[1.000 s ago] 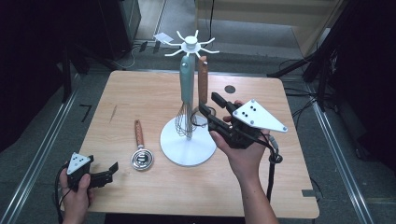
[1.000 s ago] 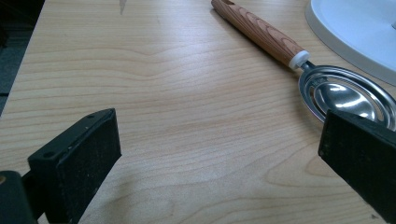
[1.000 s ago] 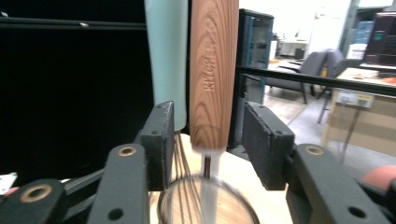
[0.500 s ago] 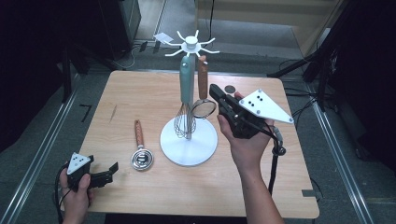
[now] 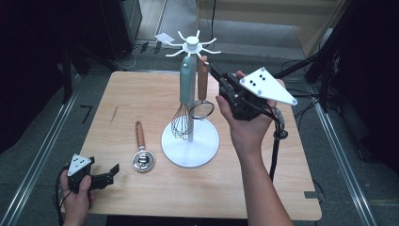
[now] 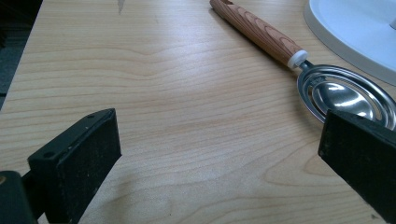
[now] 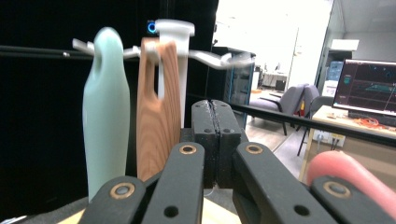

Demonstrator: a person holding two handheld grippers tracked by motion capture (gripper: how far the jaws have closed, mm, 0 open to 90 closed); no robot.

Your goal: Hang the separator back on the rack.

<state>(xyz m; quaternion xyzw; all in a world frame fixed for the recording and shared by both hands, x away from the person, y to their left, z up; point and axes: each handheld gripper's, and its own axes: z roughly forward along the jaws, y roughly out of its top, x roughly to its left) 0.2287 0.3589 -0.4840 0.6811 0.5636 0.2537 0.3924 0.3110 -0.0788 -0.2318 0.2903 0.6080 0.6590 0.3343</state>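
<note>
Your right gripper (image 7: 215,140): pinched shut, holding nothing | wooden handle (image 7: 159,112): bottom hidden behind it | your left gripper (image 6: 219,154): wide open

The high view looked forward and down over the whole bench (image 5: 155,197). The left claw view sat low, close to the spoon (image 6: 345,93); the right faced the rack (image 7: 175,28). All shared the rack.

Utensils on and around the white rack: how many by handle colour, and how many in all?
Wooden handle: 2, one hanging on the rack, one lying on the table
Mint-green handle: 1, the whisk hanging on the rack
Total: 3
</note>
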